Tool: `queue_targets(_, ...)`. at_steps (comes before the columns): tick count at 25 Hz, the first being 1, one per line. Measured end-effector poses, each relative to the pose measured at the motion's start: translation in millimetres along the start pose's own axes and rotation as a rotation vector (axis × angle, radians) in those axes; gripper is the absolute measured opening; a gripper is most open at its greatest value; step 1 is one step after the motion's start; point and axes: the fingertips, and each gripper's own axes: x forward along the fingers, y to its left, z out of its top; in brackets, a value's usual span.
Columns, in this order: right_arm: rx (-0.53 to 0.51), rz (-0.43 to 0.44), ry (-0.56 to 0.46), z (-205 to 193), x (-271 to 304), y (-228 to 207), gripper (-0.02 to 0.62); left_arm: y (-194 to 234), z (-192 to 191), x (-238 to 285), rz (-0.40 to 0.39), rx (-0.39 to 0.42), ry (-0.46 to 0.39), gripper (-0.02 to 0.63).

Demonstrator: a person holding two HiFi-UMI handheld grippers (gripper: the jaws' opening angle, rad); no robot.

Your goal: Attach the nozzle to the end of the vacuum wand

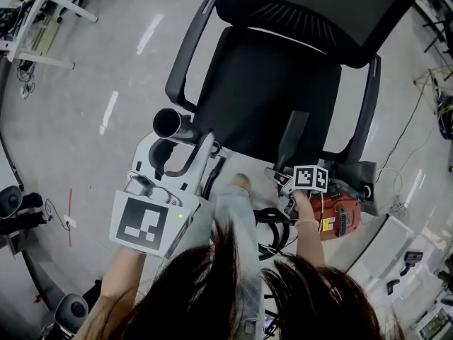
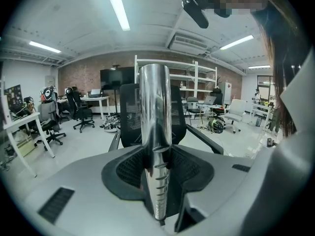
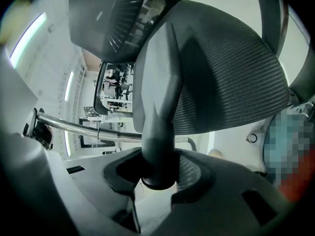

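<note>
Left gripper point(image 2: 157, 191): jaws closed on the vacuum wand point(image 2: 155, 112), with a pad pressed to each side of the tube.
Vacuum wand: a shiny chrome tube that runs out past the left jaws. In the head view its open end sits by the left front corner of the office chair point(image 1: 283, 83).
Right gripper point(image 3: 158, 181): jaws clamped on the round base of the nozzle point(image 3: 162, 107).
Nozzle: dark and tapered, with its narrow end pointing away from the right gripper, in front of the chair seat (a black mesh one).
Wand and nozzle: apart and not joined. In the right gripper view the wand crosses to the left of the nozzle.
Vacuum body point(image 1: 341, 217): red, on the floor just beside the right gripper.
Hose point(image 1: 272, 225): black, looped on the floor between the person's leg and the vacuum body.
</note>
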Motion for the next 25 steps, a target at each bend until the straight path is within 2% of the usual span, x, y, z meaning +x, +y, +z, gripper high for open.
queue_targets(14,-0.044,-0.003,-0.106,-7.1,-25.5,38.0,0.173,-4.9,-4.1,-5.8,-0.041,0.042,0.027,0.158)
queue_targets(25,-0.057,0.040,-0.194,-29.6,-52.4,93.2,0.173,-6.9,-0.9,-26.2,-0.065,0.048,0.031,0.158)
